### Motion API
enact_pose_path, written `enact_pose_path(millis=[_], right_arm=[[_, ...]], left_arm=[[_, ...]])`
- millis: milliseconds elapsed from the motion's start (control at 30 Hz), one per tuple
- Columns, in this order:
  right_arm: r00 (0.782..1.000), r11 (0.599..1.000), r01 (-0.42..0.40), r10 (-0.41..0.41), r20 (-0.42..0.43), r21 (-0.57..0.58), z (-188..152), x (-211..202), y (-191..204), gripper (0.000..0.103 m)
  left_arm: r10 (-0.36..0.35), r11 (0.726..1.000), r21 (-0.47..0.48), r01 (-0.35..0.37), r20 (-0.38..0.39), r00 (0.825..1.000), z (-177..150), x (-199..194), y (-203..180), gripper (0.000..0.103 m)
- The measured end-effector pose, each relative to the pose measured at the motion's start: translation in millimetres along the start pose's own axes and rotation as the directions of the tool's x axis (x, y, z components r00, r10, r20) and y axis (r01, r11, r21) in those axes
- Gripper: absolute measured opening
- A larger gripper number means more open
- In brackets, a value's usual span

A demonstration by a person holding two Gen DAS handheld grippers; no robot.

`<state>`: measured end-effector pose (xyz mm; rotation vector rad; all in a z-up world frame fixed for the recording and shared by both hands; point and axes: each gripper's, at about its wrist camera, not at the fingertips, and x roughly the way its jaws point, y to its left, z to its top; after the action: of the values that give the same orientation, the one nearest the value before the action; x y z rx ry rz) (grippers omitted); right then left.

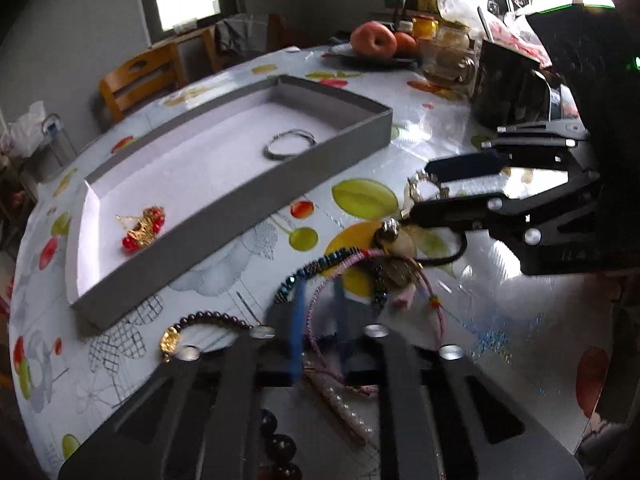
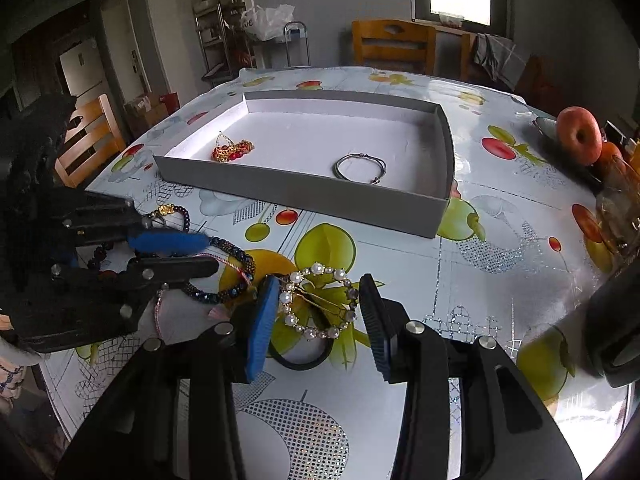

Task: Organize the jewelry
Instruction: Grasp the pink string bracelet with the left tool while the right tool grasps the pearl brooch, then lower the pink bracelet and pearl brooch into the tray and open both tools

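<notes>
A grey shallow box [image 2: 304, 196] [image 1: 240, 200] on the table holds a red-and-gold ornament [image 2: 231, 150] [image 1: 145, 229] and a silver bangle [image 2: 360, 168] [image 1: 289, 145]. My right gripper [image 2: 318, 312] is open, its fingers either side of a pearl ring-shaped clip [image 2: 318, 304] lying on a black hair tie [image 2: 300, 360]. My left gripper [image 1: 318, 320] [image 2: 208, 256] is open around a pink cord bracelet [image 1: 320, 304], beside a dark blue beaded bracelet [image 2: 232, 276] [image 1: 316, 268]. A dark bead bracelet with a gold charm [image 1: 192, 328] lies to its left.
The flowered tablecloth [image 2: 480, 280] covers a round table. A plate with fruit [image 1: 376, 40] [image 2: 580, 136], jars [image 1: 448, 52] and a dark container [image 1: 504, 88] stand at the far side. Wooden chairs [image 2: 394, 46] surround the table. A pearl strand [image 1: 348, 408] lies under my left gripper.
</notes>
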<state>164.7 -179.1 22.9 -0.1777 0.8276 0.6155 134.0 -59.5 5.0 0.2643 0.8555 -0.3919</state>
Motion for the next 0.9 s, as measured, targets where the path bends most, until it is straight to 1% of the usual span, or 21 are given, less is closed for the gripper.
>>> enact_pose_path(millis=[33,200,367,533,733,900], right_arm=[[1.000,1.000,0.001,-0.001,0.003,0.003,0.1,-0.6,-0.5,0.042],[1.000,1.000,0.005,-0.005,0.018,0.012,-0.5,-3.8,-1.8,0.042],[1.000,1.000,0.010,-0.010,0.014,0.010,0.1,-3.1,-0.9,0.042],[1.000,1.000,0.018,-0.019,0.011,0.006,1.5,-4.6,-0.1,0.042],[0.999,0.999,0.028,-0.027,0.043,-0.028,16.4,-21.7,8.8,0.042],[0.997,0.998,0.035,-0.031,0.073,-0.061,32.4,-36.5,17.0,0.042]], left_arm=[[0.000,1.000,-0.003,0.000,0.006,1.000,-0.5,-1.7,0.7,0.004],[-0.017,0.998,-0.061,0.021,0.061,0.998,0.1,-17.0,11.4,0.003],[-0.027,0.996,-0.078,0.036,0.115,0.993,4.2,-38.4,13.6,0.003],[-0.028,0.995,-0.091,0.041,0.140,0.990,9.4,-54.5,20.3,0.003],[-0.012,0.993,-0.111,0.030,0.159,0.987,17.5,-73.7,34.1,0.003],[0.007,0.994,-0.109,0.014,0.188,0.982,27.0,-90.9,43.0,0.003]])
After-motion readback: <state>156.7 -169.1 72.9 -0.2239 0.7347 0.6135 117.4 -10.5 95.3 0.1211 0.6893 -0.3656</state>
